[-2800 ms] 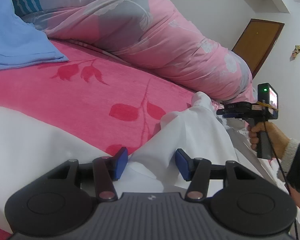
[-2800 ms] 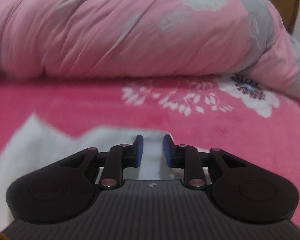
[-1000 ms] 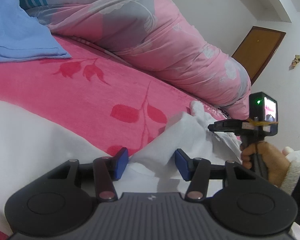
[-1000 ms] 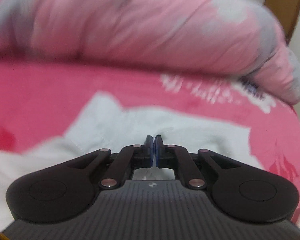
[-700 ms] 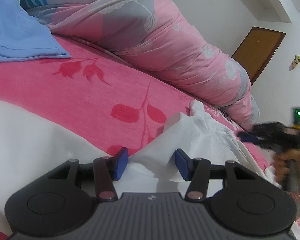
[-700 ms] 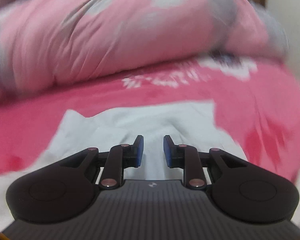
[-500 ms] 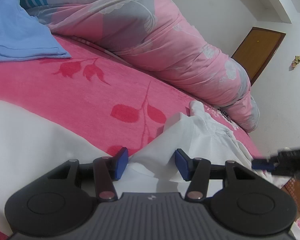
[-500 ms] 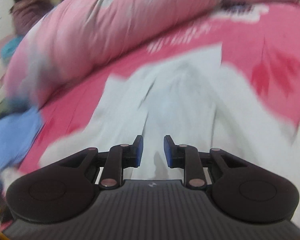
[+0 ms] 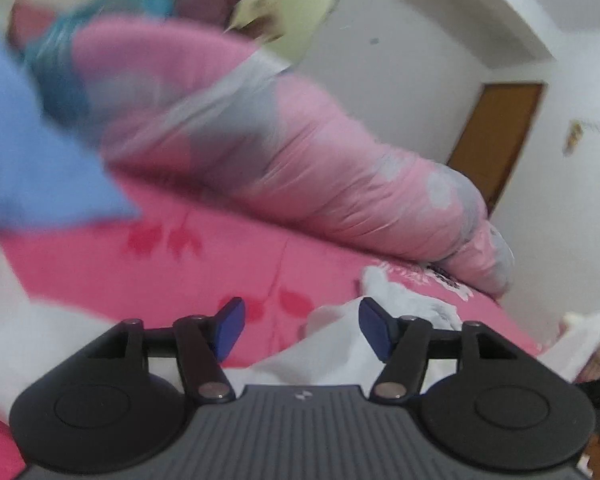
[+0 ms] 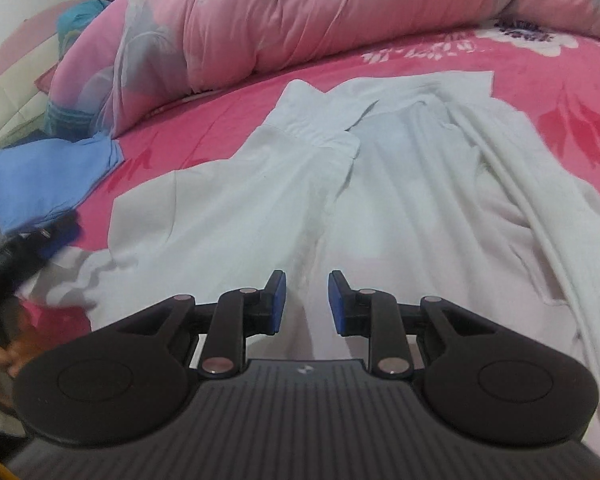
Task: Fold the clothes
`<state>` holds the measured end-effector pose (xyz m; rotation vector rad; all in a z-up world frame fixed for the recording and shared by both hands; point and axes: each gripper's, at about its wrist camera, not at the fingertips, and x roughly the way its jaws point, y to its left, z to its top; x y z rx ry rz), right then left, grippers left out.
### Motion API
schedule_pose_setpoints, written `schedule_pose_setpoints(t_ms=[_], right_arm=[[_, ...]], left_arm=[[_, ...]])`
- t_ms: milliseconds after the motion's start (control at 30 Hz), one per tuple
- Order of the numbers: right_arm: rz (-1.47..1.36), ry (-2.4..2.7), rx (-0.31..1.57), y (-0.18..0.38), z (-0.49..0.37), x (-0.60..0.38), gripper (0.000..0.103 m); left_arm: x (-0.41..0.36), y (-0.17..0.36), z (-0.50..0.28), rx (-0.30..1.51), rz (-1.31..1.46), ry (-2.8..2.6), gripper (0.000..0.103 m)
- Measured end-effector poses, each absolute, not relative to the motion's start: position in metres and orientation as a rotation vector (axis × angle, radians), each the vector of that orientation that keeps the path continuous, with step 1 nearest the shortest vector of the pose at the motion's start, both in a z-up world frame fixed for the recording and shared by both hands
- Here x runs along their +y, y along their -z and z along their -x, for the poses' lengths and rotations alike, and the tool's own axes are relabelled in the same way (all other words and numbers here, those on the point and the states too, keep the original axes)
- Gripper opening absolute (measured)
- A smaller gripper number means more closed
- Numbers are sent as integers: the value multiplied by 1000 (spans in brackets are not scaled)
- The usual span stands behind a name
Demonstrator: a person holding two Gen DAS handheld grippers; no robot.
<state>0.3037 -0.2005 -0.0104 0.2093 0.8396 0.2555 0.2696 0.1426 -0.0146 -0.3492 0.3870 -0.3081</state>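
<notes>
Both grippers' fingers empty, left (image 9: 300,330) opening, right (image 10: 306,304) parted above white shirt (image 10: 400,184); quilt (image 10: 300,12) behind.

Right claw (image 10: 307,304) parted above white shirt (image 10: 380,184).

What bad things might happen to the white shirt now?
1. The white shirt lies wrinkled, with one folded sleeve bunched over its middle. Folding again without smoothing would probably trap those creases.
2. The right gripper is open with only a narrow gap, so it might pinch just one layer and pull the fold apart.
3. The left gripper is opening right over a raised shirt edge; it might snag it. That view is blurred, so I can't be sure.
</notes>
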Motion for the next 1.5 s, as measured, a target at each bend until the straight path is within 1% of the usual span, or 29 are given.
schedule_pose_setpoints(t_ms=[67,233,333,400,433,467,500,533,567,667,800,867,1067,1400,1500], right_arm=[[-187,-277,842,13,-297,-204,22],[-113,-321,802,19,-274,-200,22],[-104,-327,759,21,-257,-209,22],[-106,-326,736,23,-247,-216,22],[-119,-318,732,25,-244,-223,22],[-136,-312,726,26,-241,-229,22],[-152,-311,719,26,-240,-235,22],[-167,-310,712,26,-238,-240,22],[-181,-310,705,25,-237,-245,22],[-249,-336,696,23,-240,-257,22],[-471,-453,738,27,-254,-266,22],[-514,-486,771,31,-260,-262,22],[-429,-525,855,41,-268,-233,23],[-231,-562,850,44,-275,-206,24],[-191,-564,823,39,-269,-203,24]], left_arm=[[119,2,-257,399,281,352,68],[28,-13,-256,559,73,517,67],[-19,-9,-264,665,38,580,58],[-39,0,-275,745,43,584,51],[-48,5,-280,784,47,582,42],[-51,12,-286,822,55,565,33],[-53,19,-290,857,65,550,29],[-52,25,-293,882,86,538,22],[-47,31,-296,898,117,526,17],[-24,46,-306,929,312,532,10],[6,70,-319,971,581,556,5],[13,80,-321,980,645,565,5],[19,91,-322,972,683,593,5],[19,96,-320,924,685,636,5],[19,98,-318,890,674,652,5]])
